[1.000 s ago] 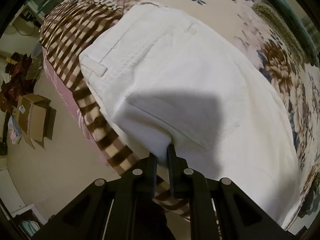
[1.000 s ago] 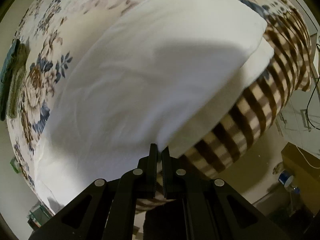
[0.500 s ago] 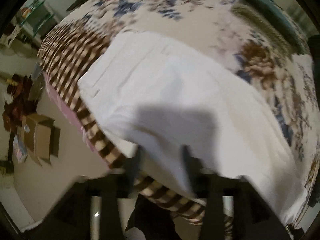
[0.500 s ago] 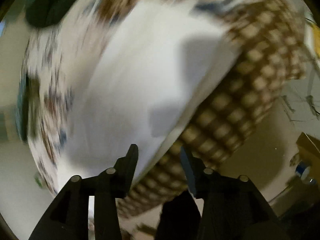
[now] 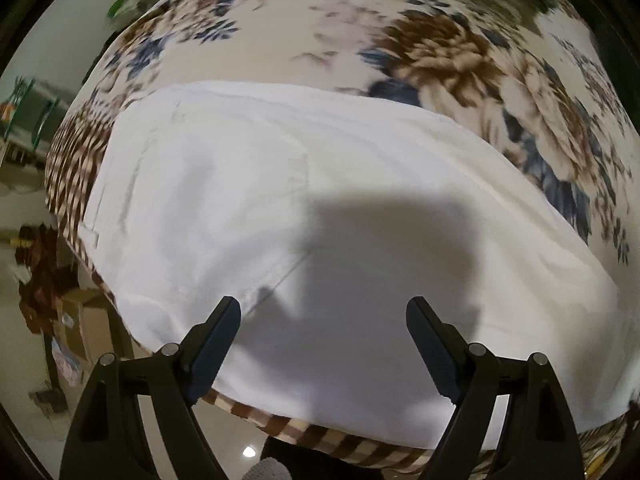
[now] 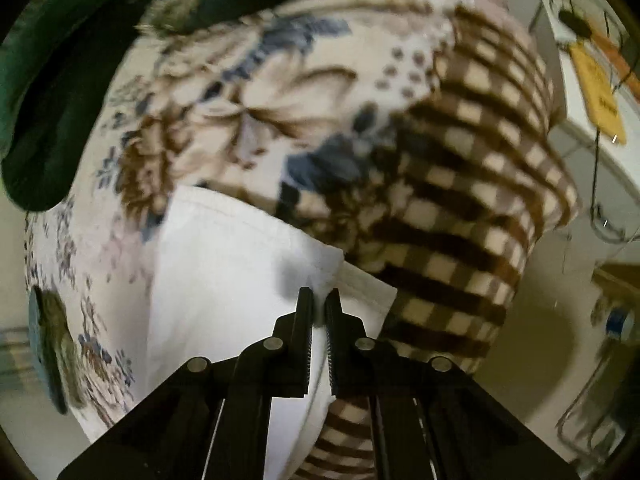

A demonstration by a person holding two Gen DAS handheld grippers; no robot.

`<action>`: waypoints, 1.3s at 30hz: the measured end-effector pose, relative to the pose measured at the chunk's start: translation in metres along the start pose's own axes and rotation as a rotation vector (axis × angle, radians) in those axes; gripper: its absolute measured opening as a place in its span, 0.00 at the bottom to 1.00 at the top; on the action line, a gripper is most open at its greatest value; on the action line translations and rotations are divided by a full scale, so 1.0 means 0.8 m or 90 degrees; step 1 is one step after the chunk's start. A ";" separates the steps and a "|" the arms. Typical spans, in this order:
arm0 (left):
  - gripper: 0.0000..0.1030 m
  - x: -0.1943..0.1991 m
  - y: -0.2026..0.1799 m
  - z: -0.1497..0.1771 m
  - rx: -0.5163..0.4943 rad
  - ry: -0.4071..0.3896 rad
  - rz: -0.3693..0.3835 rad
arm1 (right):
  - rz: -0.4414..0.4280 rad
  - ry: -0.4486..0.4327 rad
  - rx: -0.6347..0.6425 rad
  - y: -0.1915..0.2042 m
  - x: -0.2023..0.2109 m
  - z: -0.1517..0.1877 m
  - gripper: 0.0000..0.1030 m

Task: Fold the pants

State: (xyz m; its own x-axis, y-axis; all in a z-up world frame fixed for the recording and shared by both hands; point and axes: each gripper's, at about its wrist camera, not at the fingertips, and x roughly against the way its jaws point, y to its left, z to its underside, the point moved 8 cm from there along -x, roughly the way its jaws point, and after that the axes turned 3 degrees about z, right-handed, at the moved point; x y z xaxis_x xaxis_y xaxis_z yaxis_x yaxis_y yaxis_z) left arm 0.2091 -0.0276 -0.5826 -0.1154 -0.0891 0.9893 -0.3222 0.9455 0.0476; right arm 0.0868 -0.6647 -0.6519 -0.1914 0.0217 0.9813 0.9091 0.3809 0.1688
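Note:
White pants (image 5: 304, 208) lie folded flat on a bed, near its checked edge. My left gripper (image 5: 323, 312) is open and empty, its jaws wide apart just above the near edge of the pants. In the right wrist view the pants (image 6: 224, 280) show one end with a lower layer sticking out at the corner. My right gripper (image 6: 319, 300) has its jaws nearly together over that corner; a thin gap shows between them and I cannot tell if any cloth is in it.
The bed has a floral cover (image 5: 440, 52) and a brown checked blanket (image 6: 460, 208) over its side. Dark green cloth (image 6: 60, 80) lies at the far side. Cardboard boxes (image 5: 80, 320) stand on the floor at left. A desk with cables (image 6: 592, 92) is at right.
Both grippers let go of the pants, which now lie flat. The left jaws opened wide. The right jaws opened, then came nearly together, and the gripper swung toward the end of the pants.

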 end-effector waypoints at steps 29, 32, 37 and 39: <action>0.68 -0.036 0.319 -0.022 0.321 0.028 0.072 | -0.085 0.350 0.190 0.183 -0.008 0.504 0.46; 0.54 -0.052 0.321 -0.022 0.327 0.046 0.098 | -0.069 0.367 0.175 0.199 -0.031 0.555 0.46; 0.13 -0.041 0.310 -0.031 0.303 0.000 0.133 | -0.060 0.334 0.157 0.210 -0.043 0.584 0.20; 0.12 -0.032 0.308 -0.037 0.296 -0.017 0.133 | -0.058 0.318 0.173 0.218 -0.039 0.587 0.10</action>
State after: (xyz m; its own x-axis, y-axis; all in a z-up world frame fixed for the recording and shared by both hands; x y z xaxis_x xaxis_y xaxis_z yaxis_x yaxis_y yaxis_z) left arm 0.1603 0.2168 -0.5919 -0.2447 0.0736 0.9668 -0.6731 0.7048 -0.2241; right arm 0.0774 -0.1654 -0.6970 -0.0061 -0.4361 0.8999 0.7567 0.5863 0.2892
